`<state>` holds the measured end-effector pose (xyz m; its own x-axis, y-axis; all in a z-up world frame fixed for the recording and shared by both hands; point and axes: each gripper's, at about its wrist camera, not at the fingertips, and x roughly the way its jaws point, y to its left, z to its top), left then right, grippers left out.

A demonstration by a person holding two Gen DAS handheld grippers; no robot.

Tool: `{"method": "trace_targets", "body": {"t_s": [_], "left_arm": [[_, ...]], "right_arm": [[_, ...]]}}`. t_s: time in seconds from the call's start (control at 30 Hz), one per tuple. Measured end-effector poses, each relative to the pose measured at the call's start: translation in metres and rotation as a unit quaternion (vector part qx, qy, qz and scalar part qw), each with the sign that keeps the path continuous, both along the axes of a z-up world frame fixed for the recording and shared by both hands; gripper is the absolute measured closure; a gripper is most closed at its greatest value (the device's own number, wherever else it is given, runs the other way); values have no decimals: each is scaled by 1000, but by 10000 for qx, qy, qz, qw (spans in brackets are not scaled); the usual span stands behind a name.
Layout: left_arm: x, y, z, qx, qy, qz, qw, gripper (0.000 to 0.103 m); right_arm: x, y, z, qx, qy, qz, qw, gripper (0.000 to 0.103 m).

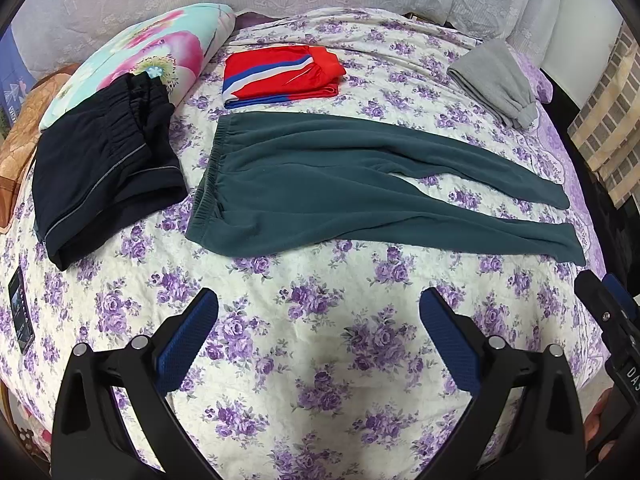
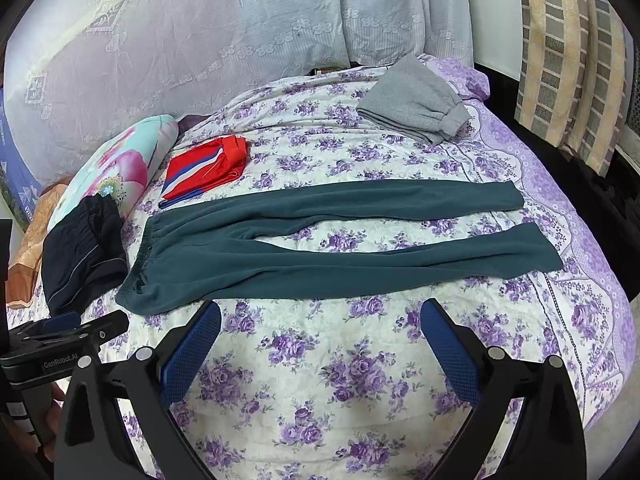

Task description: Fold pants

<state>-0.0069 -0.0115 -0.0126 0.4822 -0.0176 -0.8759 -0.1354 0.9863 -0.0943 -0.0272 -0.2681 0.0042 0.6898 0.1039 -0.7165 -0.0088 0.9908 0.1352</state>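
Dark green pants lie flat on the flowered bedspread, waistband to the left, both legs stretched to the right and spread apart. They also show in the right wrist view. My left gripper is open and empty, hovering in front of the pants' near edge. My right gripper is open and empty, also just in front of the near leg. The right gripper shows at the right edge of the left wrist view, and the left gripper at the left edge of the right wrist view.
Folded black pants lie left of the green pants against a flowered pillow. Folded red striped pants lie behind. Folded grey pants lie at the back right. A phone lies at the left edge.
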Motion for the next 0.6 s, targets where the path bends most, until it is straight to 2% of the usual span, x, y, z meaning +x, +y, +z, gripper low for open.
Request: {"method": "trace_targets", "body": {"t_s": [0.6], "left_arm": [[-2,2,-2,13,19,-16,10000,5]], "right_arm": [[2,5,-5,-17,79,-4,10000,3]]}}
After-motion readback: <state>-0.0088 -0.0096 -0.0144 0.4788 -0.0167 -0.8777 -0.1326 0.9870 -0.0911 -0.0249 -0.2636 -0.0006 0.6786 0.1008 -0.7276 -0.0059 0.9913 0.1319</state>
